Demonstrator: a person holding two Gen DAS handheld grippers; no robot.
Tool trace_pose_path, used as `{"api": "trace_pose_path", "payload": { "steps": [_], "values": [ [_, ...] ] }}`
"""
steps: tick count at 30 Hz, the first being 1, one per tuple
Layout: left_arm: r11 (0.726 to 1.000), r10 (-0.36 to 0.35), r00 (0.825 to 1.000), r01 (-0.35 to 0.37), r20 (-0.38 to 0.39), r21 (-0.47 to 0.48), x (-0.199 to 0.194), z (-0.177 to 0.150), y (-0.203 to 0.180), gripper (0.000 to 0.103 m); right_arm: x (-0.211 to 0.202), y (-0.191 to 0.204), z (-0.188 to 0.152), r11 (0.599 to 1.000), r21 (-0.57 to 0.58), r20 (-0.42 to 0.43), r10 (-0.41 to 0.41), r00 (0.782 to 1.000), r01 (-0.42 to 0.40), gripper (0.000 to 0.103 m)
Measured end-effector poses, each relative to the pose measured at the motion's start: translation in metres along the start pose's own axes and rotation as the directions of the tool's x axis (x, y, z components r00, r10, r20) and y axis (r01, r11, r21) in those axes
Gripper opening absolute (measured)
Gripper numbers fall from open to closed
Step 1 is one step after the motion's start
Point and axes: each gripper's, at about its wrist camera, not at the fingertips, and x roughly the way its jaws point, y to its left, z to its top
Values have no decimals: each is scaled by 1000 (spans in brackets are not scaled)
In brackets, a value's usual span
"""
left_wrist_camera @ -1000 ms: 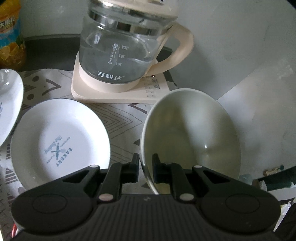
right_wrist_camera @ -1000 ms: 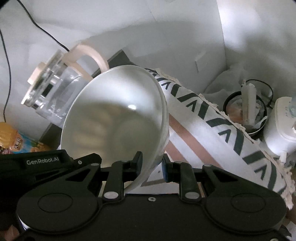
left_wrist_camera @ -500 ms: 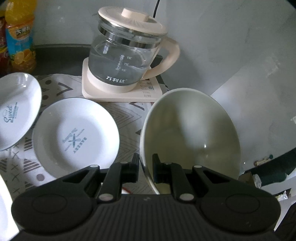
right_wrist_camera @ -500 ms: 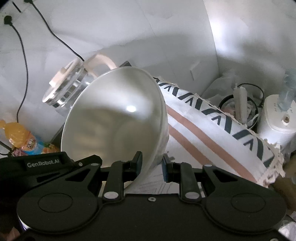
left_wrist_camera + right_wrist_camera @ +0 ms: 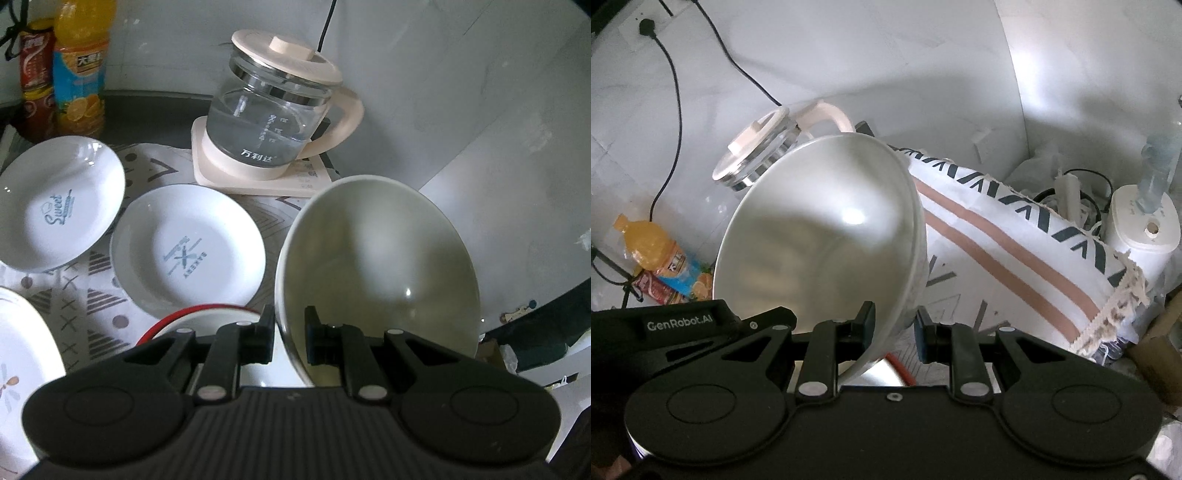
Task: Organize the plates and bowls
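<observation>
Left claw (image 5: pixel 289 339) is clamped on the near rim of a white bowl (image 5: pixel 376 266): one finger sits outside the wall, the other inside. That bowl is raised and tilted, its opening facing the camera, to the right of the plates.

Right claw (image 5: pixel 894 334) grips a second white bowl (image 5: pixel 827 236) the same way, one finger inside the rim and one outside. This bowl is also tilted and off the surface, in front of the glass kettle (image 5: pixel 757 151).

On the tabletop, a patterned cloth (image 5: pixel 92 302) carries a plate marked "BAKERY" (image 5: pixel 186 251) and, just to its left, a plate marked "Sweet" (image 5: pixel 59 203). Whether these two rims touch cannot be determined. A red-rimmed dish (image 5: pixel 207 314) shows just behind the left claw, mostly hidden. A plate with a floral print (image 5: pixel 22 362) lies at the left edge.

The kettle stands on its base behind the plates, with an orange drink bottle (image 5: pixel 79 70) far left.
</observation>
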Motion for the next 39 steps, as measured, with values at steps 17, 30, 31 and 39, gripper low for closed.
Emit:
{"api": "trace_pose_path", "payload": {
  "steps": [17,30,31,39],
  "values": [
    [1000,-5,1000,5,-31,-4,-23,-28,33,13,-20,13,-44,1000,-11,-23,-9,1000,9,24],
    [1000,5,997,-7,-71,-30,-20,-51,56,14,-17,18,-71,999,-29,-48,-21,999,19,30],
    [999,6,997,-8,-74,-37,-19,-52,58,15,-17,18,-73,999,-31,-49,-21,999,20,30],
    [998,12,996,-18,-91,-60,-13,-60,71,17,-11,20,-79,999,-41,-49,-2,999,0,36]
  ]
}}
